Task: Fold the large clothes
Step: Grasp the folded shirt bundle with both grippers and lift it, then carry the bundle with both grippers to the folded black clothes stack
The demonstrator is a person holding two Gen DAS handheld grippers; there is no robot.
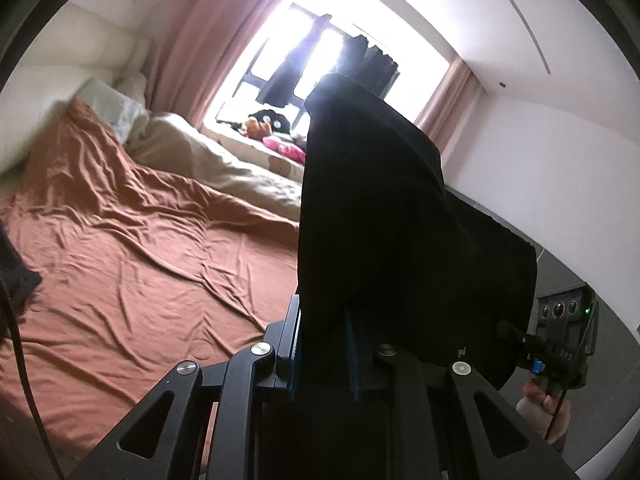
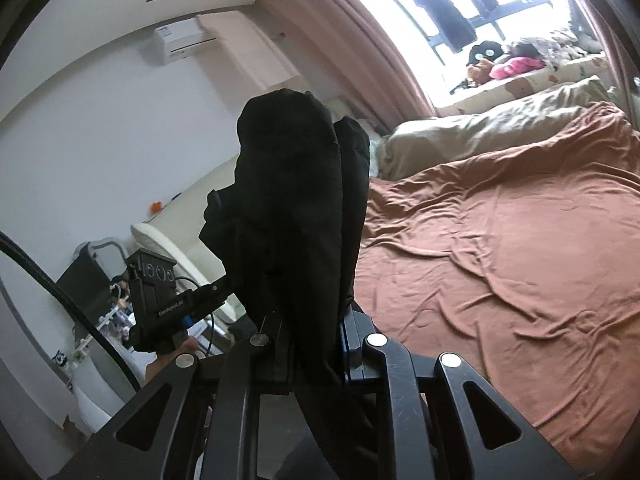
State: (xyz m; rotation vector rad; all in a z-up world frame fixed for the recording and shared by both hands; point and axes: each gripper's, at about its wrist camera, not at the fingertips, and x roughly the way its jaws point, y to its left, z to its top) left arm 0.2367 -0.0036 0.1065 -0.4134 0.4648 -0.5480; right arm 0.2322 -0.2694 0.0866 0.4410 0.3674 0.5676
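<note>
Above the bed (image 1: 120, 280), off its rust-brown sheet, I hold 1 black garment (image 1: 380, 220) between 2 grippers. My left gripper (image 1: 324, 344) is clamped on one part of the cloth; my right gripper (image 2: 316, 344) is clamped on another bunched fold (image 2: 296, 200). Both views show the garment raised, clear of the sheet.

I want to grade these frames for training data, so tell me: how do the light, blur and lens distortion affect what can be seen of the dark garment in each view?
Left wrist view: the window is blown out, so the black garment reads as a backlit silhouette without fold detail; the pillow is smeared. Right wrist view: same glare at top, garment equally featureless, brown sheet sharp; fisheye bends the walls in both.
</note>
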